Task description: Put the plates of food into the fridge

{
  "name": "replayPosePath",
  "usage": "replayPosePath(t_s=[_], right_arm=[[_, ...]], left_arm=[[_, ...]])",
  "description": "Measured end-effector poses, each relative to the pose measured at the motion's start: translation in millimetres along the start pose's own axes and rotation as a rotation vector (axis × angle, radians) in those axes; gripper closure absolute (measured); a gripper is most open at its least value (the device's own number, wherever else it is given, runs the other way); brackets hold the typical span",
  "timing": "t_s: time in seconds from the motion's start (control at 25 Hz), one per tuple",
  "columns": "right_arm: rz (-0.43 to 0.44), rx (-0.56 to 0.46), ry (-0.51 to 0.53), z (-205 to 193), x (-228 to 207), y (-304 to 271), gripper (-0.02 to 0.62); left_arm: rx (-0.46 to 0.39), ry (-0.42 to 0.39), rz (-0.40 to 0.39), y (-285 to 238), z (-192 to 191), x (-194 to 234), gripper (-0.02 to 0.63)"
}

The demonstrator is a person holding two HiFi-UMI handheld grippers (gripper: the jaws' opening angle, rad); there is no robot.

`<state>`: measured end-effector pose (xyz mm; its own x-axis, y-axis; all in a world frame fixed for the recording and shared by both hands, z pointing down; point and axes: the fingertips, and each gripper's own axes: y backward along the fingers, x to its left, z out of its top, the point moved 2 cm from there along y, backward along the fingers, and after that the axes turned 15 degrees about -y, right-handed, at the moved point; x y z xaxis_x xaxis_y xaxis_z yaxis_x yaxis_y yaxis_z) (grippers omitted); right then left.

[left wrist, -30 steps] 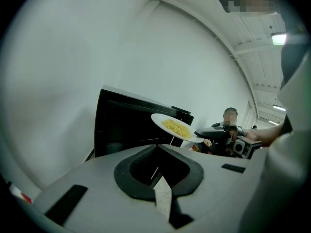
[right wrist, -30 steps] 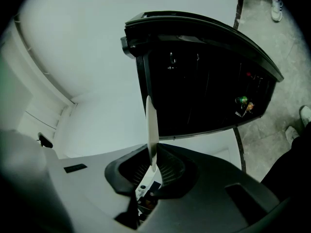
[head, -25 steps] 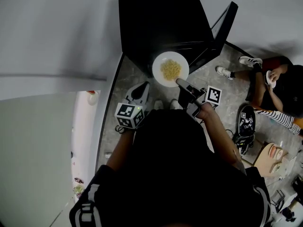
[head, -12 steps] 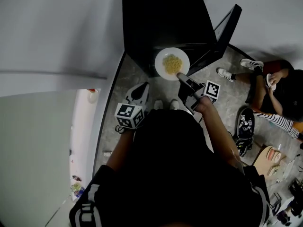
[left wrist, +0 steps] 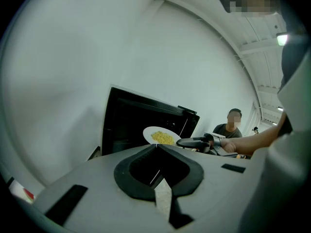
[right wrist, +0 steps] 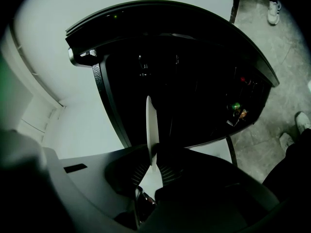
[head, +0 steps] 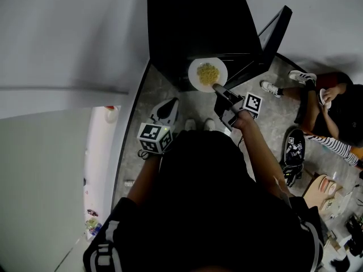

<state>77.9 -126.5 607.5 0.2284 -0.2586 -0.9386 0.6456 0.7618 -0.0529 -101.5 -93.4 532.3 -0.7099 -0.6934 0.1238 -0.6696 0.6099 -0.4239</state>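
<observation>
At the open black fridge (head: 195, 27), the right gripper (head: 218, 88) clamps the rim of the plate (head: 195, 67) of yellow food (head: 207, 72) at the doorway; a level plate and a slow slide inside seem wise. The left gripper (head: 169, 107) idles, jaws together.

Black shirt (head: 210, 208), white-striped sleeve (head: 104, 239); 2 grippers (head: 169, 106) (head: 216, 88) carry black-and-white marker cubes (head: 154, 138) (head: 253, 103).

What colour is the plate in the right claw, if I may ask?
The plate is white, carrying yellow food; the head view shows it best.
</observation>
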Motion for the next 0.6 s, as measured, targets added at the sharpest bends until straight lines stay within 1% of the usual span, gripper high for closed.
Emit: replayPosePath(t_s=[0.16,0.36,0.6], right_arm=[[-0.007,-0.018,-0.003,15.1,-7.3,-11.8,0.541],[0.008,-0.055,-0.002,17.0,-7.5,-15.5,0.541],[0.018,-0.061,0.006,18.2,1.4,-19.4,0.541]], left_arm=[[0.004,0.002,-0.002,-8.1,1.2,4.4,0.583],[0.0,-0.001,-0.001,2.3,-0.7,-1.1,0.583],[-0.002,-0.007,0.006,12.2,3.4,-4.8,0.584]])
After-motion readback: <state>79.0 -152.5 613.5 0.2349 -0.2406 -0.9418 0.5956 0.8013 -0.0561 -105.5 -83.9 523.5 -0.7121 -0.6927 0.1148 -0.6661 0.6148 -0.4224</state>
